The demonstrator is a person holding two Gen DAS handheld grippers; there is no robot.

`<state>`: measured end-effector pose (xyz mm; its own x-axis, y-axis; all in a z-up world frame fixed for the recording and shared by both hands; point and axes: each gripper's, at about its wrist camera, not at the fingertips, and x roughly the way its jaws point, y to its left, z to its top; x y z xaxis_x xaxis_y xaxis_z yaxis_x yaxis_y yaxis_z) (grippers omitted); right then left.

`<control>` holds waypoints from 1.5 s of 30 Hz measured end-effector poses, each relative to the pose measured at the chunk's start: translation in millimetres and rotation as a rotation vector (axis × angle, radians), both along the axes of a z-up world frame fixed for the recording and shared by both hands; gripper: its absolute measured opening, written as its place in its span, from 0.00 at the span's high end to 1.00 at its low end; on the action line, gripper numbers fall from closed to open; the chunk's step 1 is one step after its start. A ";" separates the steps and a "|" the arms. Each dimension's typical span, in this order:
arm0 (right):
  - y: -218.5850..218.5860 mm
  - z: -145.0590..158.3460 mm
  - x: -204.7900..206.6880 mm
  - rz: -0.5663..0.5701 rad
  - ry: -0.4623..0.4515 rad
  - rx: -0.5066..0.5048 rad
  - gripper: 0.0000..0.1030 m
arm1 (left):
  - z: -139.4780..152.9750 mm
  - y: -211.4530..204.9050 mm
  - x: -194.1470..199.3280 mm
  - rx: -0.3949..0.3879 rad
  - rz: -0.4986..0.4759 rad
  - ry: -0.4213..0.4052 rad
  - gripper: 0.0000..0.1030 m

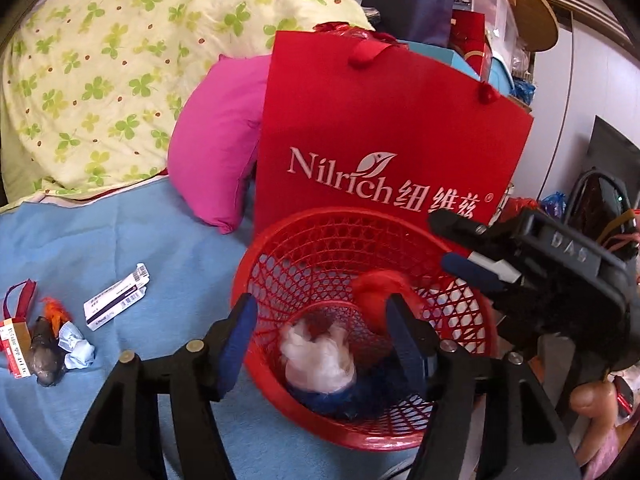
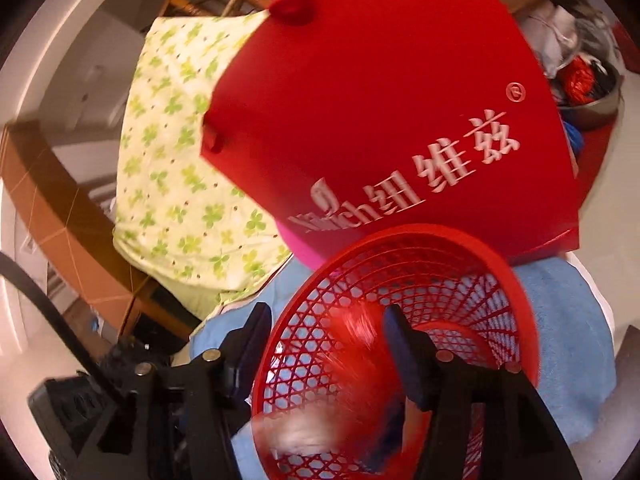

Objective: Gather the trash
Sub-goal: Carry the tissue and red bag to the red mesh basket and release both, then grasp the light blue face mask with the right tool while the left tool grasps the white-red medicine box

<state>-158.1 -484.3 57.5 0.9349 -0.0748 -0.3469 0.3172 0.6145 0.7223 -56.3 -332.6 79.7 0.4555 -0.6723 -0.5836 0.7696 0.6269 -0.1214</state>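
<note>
1. Take the red plastic basket (image 1: 320,240) as your landmark: it is round, with open lattice walls and a smooth rim, and it sits on the blue cloth-covered surface (image 1: 120,240).
2. Inside the basket lie a crumpled white wad (image 1: 316,354), a dark blue fuzzy piece (image 1: 340,398) beneath it, and a red fluffy tuft (image 1: 372,292) near the middle; the right wrist view shows the tuft only as a red blur.
3. Your left gripper (image 1: 320,328) hangs over the basket's near rim with its blue-padded jaws spread apart and nothing between them.
4. Your right gripper (image 2: 324,344) also stands released, one finger outside the basket's rim and one inside it; in the left wrist view it reaches in over the right rim (image 1: 464,248).
5. Left of the basket, well apart from it, more trash lies on the blue surface: a flattened white carton (image 1: 116,300), a crumpled pale blue paper ball (image 1: 76,348), a dark lumpy piece with an orange tuft (image 1: 46,344) and a small red-and-white box (image 1: 14,346).
6. Just behind the basket a stiff red paper bag (image 1: 380,128) stands upright, with a pink cushion (image 1: 216,140) and a clover-print quilt (image 1: 120,60) further left.
</note>
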 end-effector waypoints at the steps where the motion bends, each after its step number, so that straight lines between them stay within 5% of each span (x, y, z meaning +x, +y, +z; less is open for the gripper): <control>1: -0.2 1.0 -0.3 -0.004 -0.007 0.000 0.39 | -0.1 2.8 1.3 0.001 0.008 -0.002 0.35; 8: 42.6 26.1 -0.3 0.048 -0.080 -0.164 0.39 | -14.2 74.8 17.6 0.008 0.129 -0.009 0.32; 15: 115.7 44.2 23.3 0.219 -0.175 -0.267 0.38 | -48.3 203.8 56.3 0.037 0.410 0.020 0.32; 22: 192.8 16.4 96.1 0.425 -0.026 -0.287 0.37 | -70.4 305.6 104.2 0.026 0.684 0.059 0.32; 31: 234.5 -57.0 214.9 0.579 0.204 -0.200 0.37 | -93.2 324.2 155.2 0.048 0.693 0.103 0.32; 45: 237.4 -118.5 306.3 0.611 0.321 -0.065 0.37 | -119.2 301.7 223.1 0.090 0.700 0.171 0.32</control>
